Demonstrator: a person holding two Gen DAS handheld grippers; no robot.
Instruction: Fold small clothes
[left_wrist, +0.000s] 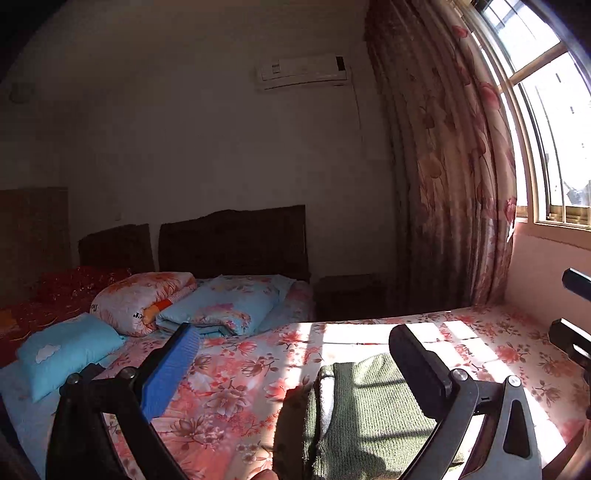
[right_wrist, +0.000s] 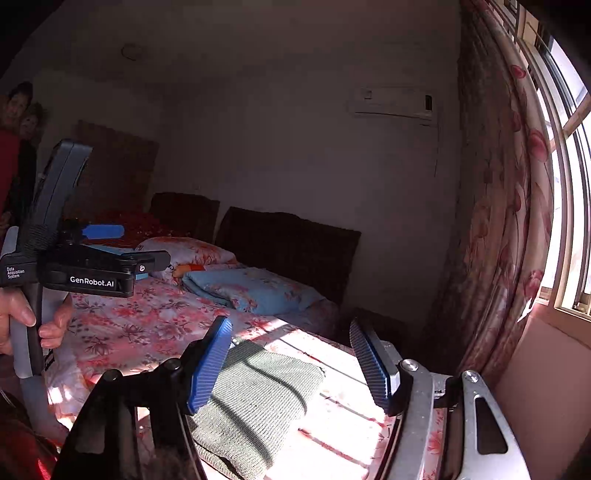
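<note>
A folded green knitted garment (left_wrist: 365, 417) lies on the floral bed sheet (left_wrist: 236, 369) in sunlight. It also shows in the right wrist view (right_wrist: 258, 398). My left gripper (left_wrist: 291, 369) is open and empty, raised above the bed with the garment below its right finger. My right gripper (right_wrist: 295, 365) is open and empty, held over the garment's far end. The left gripper's body (right_wrist: 85, 266) shows at the left of the right wrist view, held by a hand (right_wrist: 22, 317).
Folded quilts (left_wrist: 221, 306) and a blue pillow (left_wrist: 66, 350) lie at the head of the bed by the dark headboard (left_wrist: 232, 240). A floral curtain (left_wrist: 454, 184) and window (left_wrist: 546, 129) are at the right. A nightstand (left_wrist: 351, 295) stands beside the bed.
</note>
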